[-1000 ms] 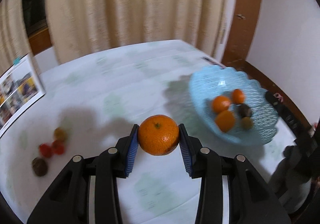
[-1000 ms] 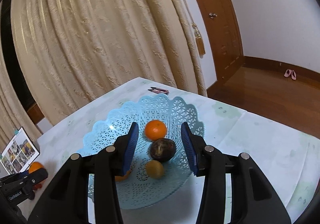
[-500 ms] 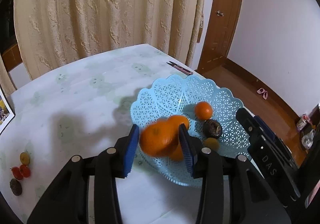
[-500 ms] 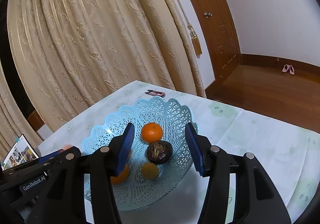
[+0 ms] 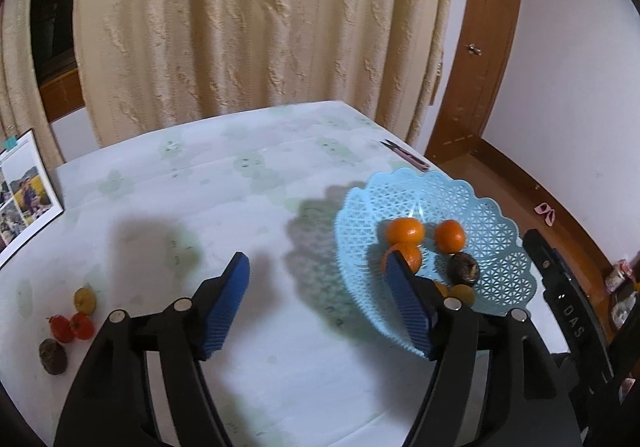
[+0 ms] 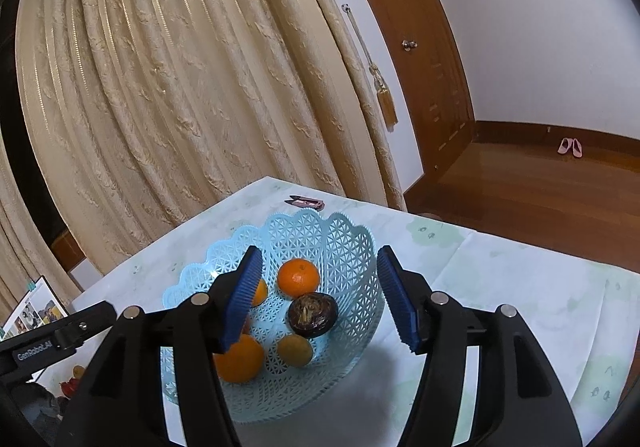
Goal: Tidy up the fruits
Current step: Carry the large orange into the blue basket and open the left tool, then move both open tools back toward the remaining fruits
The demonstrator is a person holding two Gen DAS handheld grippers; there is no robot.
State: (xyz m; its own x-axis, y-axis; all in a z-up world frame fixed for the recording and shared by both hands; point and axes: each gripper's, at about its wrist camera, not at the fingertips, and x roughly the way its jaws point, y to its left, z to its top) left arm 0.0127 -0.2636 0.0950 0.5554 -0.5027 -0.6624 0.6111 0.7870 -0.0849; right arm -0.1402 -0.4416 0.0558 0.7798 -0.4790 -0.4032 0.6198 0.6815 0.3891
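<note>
A light blue lattice basket [image 5: 496,215] stands on the table at the right. In it lie three oranges, one [image 5: 404,231] beside another [image 5: 450,235], plus a dark fruit [image 5: 463,269] and a small yellow one [image 5: 462,293]. My left gripper [image 5: 316,271] hangs just left of the basket, jaws opening with nothing between them. Small fruits lie at the left: a yellow one [image 5: 85,299], two red ones [image 5: 71,326], a dark one [image 5: 52,355]. My right gripper [image 6: 320,259] hovers over the basket [image 6: 320,223], jaws opening and empty, above an orange [image 6: 298,278] and the dark fruit [image 6: 312,315].
A pink-handled clipper [image 5: 404,159] lies on the table behind the basket. A photo stand [image 5: 24,191] leans at the far left. Cream curtains [image 5: 260,27] hang behind the table; a wooden door [image 6: 404,47] and bare floor lie off its right edge.
The left gripper carried an orange over to the basket, let it go there and spread its jaws wide. The right gripper's jaws widened while it stayed above the basket.
</note>
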